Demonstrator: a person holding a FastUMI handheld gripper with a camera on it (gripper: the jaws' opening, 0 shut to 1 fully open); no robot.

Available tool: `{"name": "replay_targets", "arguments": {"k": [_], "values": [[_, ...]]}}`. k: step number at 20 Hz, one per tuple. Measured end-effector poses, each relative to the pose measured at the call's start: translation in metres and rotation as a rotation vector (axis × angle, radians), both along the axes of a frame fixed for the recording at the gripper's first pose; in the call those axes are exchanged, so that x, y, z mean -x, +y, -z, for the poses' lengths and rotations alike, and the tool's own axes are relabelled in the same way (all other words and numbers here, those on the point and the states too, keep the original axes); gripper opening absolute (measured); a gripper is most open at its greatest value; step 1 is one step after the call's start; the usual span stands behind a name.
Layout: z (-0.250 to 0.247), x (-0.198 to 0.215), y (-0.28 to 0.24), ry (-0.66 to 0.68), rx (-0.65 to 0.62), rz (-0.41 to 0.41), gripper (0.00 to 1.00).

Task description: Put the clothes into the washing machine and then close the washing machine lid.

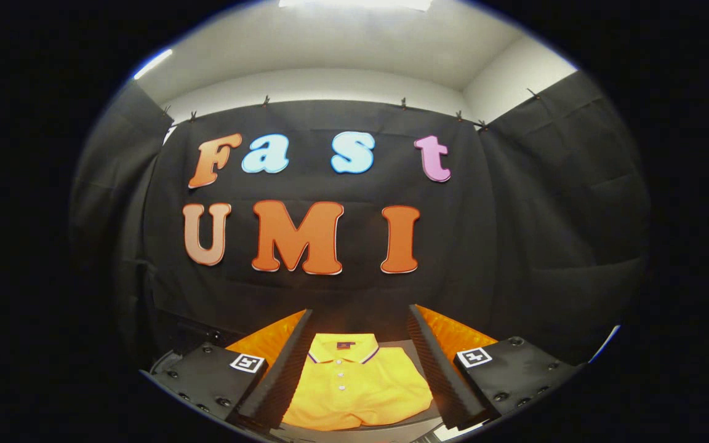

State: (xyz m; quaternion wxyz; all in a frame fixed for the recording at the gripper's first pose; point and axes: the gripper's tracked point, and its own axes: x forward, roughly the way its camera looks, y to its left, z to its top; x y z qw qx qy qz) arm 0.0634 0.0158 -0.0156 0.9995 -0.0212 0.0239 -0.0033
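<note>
A folded yellow polo shirt (354, 384) with a striped collar and white buttons lies on a dark surface (407, 352) below me. It shows between my two fingers, collar pointing away from me. My gripper (359, 314) is open, its fingers (280, 375) spread wide on either side of the shirt and held above it, not touching the cloth. Nothing is gripped.
The booth's black cloth wall (514, 246) rises close behind the shirt and wraps round both sides. A white ceiling with a light strip (354, 37) is overhead. A pale edge (604, 344) shows low at the right.
</note>
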Motion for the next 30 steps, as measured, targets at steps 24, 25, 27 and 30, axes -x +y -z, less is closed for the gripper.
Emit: {"name": "replay_targets", "arguments": {"k": [24, 25, 27, 30], "values": [[0.187, -0.120, 0.011, 0.653, -0.087, -0.047, 0.98], [0.190, -0.120, 0.011, 0.662, -0.092, -0.047, 0.98], [0.193, -0.119, 0.015, 0.682, -0.100, -0.057, 0.99], [0.207, -0.114, 0.014, 0.755, -0.114, -0.043, 0.99]]}}
